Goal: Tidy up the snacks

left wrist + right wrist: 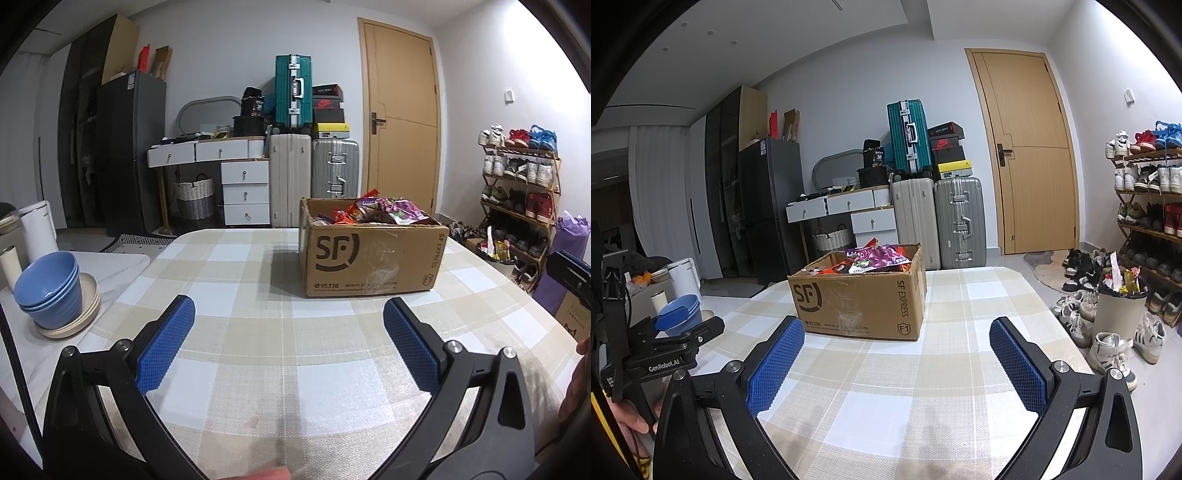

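Snacks (373,212) fill the box (373,258) at one o'clock on the table (258,332). Left gripper (288,325) and right gripper (897,341) gape wide, empty. Approach from above, pinch one packet.

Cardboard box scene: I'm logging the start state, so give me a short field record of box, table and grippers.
box: cardboard box marked SF, open top, upright on the table
contents: snack packets heaped to the rim
table: checked tablecloth, bare in front of the box
left gripper: open, holding nothing
right gripper: open, holding nothing
beside the table: stacked blue bowls
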Tool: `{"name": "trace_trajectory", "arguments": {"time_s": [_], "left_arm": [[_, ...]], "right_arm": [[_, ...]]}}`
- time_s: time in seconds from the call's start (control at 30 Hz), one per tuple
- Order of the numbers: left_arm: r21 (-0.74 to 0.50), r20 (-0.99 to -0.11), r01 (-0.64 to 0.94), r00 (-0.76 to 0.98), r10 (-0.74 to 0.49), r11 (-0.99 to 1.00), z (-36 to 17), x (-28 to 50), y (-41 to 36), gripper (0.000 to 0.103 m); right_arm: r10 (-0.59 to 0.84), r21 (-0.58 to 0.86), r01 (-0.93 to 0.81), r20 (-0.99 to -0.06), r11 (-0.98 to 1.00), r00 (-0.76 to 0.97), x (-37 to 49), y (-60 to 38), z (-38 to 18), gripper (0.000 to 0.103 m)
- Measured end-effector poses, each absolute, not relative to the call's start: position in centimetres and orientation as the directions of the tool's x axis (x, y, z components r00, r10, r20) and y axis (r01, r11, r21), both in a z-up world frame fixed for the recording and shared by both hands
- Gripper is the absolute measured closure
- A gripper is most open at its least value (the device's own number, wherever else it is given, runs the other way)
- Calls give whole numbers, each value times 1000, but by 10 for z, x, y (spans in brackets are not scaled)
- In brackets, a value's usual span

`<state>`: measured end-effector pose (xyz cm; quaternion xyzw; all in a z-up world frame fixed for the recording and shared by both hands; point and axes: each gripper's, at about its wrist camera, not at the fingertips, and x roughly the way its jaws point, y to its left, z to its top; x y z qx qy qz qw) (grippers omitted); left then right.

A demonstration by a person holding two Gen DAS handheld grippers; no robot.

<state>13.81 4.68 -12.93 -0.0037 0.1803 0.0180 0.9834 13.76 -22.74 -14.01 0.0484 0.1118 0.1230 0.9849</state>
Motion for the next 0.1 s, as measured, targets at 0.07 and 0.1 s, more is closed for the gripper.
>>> {"name": "trace_trajectory", "arguments": {"time_s": [0.07,0.1], "left_arm": [[-11,-351,-51,935,44,999,-129,137,49,1],[-19,-351,-63,935,53,998,-129,137,51,1]], "right_arm": [[254,124,-232,-211,965,944,138,-228,-140,1],[252,124,-230,-212,965,944,138,-228,-141,1]]}}
